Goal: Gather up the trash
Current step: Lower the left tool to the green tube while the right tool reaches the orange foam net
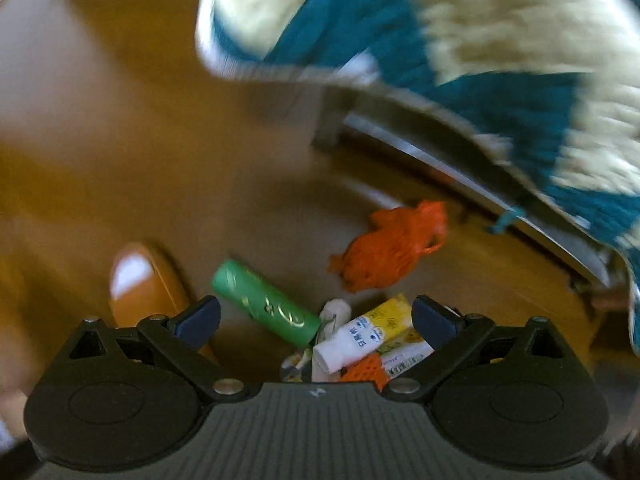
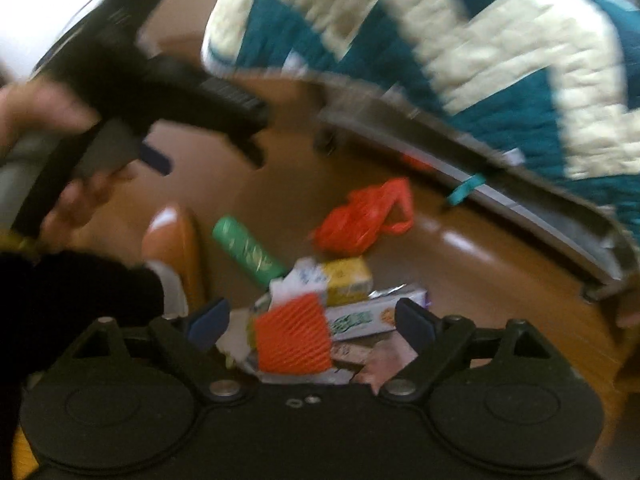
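A heap of trash lies on the brown wooden floor. It holds a green tube (image 1: 264, 304) (image 2: 246, 254), an orange plastic bag (image 1: 394, 250) (image 2: 366, 216), a yellow box (image 1: 394, 316) (image 2: 348, 280), a white tube (image 1: 348, 344), an orange foam net (image 2: 294, 336) and a green and white wrapper box (image 2: 372, 316). My left gripper (image 1: 316, 320) is open and empty above the heap. It also shows in the right wrist view (image 2: 160, 152), held in a hand. My right gripper (image 2: 310, 320) is open and empty above the foam net.
A teal and cream quilt (image 1: 480, 40) (image 2: 460, 40) hangs over a grey bed frame (image 1: 460, 160) (image 2: 500, 184) at the upper right. An orange slipper (image 1: 148, 292) (image 2: 176, 240) lies left of the heap. The views are blurred.
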Tool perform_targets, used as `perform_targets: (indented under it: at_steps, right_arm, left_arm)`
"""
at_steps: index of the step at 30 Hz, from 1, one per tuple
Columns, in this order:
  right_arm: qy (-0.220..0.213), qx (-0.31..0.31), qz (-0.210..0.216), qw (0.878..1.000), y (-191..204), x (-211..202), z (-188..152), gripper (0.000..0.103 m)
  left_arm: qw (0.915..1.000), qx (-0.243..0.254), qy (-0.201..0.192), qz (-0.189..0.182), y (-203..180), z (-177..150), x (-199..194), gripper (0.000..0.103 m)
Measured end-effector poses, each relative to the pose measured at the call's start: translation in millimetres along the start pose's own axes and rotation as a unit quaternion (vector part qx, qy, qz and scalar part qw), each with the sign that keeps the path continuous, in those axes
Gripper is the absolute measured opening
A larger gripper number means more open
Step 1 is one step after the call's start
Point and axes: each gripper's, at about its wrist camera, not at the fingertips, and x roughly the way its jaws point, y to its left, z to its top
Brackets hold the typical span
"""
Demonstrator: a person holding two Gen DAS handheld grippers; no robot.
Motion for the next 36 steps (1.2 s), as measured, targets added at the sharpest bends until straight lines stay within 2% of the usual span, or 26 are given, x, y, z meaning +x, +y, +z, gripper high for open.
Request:
perform_targets:
  at_steps: [5,12,18,20,23,25,26,28,29,31,32,33,35,36]
  right_arm:
    - [0.057,-0.029,0.021,0.998,6.3,59.5,-4.3,0.087]
    - [0.114,-0.069,0.041,0.990,9.3,119.9,-10.4,0.085]
    - [0.139,-0.085,0.060,0.985,9.4,148.8,-15.7,0.080]
    - [0.146,-0.081,0.065,0.984,9.2,155.9,-18.6,0.078]
    - [0.153,-0.077,0.071,0.983,9.4,162.4,-21.8,0.068]
    - [0.153,-0.077,0.070,0.983,9.8,165.3,-22.3,0.060]
    - [0.155,-0.078,0.070,0.982,10.3,166.6,-22.2,0.058]
    - [0.158,-0.077,0.069,0.982,11.1,168.4,-21.1,0.043]
    - [0.159,-0.076,0.070,0.982,11.7,168.4,-20.2,0.038]
    - [0.157,-0.072,0.069,0.982,12.5,166.5,-18.4,0.021]
    - [0.156,-0.070,0.068,0.983,12.6,164.7,-17.6,0.016]
    - [0.154,-0.068,0.068,0.983,11.4,164.3,-17.5,0.008]
    - [0.150,-0.061,0.066,0.985,8.9,160.4,-16.9,0.000]
    - [0.146,-0.058,0.067,0.985,7.9,158.1,-17.0,0.000]
  left_arm:
    - [0.9953,-0.081,0.049,0.018,20.3,3.9,73.2,0.102]
    - [0.9849,-0.148,0.088,0.013,40.6,-0.7,150.6,0.102]
    - [0.9791,-0.167,0.114,0.027,52.0,-6.4,194.4,0.101]
    - [0.9786,-0.165,0.120,0.027,51.7,-6.9,202.3,0.096]
    - [0.9791,-0.159,0.124,0.027,50.8,-7.7,210.4,0.092]
    - [0.9790,-0.157,0.127,0.028,51.1,-9.7,212.2,0.083]
    - [0.9785,-0.157,0.131,0.027,50.9,-11.0,213.8,0.075]
    - [0.9771,-0.158,0.140,0.026,53.4,-9.1,212.6,0.066]
    - [0.9767,-0.160,0.141,0.026,53.9,-9.5,211.8,0.061]
    - [0.9760,-0.164,0.142,0.023,54.3,-9.3,208.8,0.059]
    - [0.9760,-0.164,0.142,0.021,53.5,-8.5,206.7,0.057]
    - [0.9767,-0.159,0.142,0.022,54.0,-8.8,206.5,0.056]
    - [0.9785,-0.148,0.141,0.028,52.7,-8.9,204.4,0.053]
    - [0.9790,-0.142,0.143,0.030,50.3,-8.1,201.7,0.052]
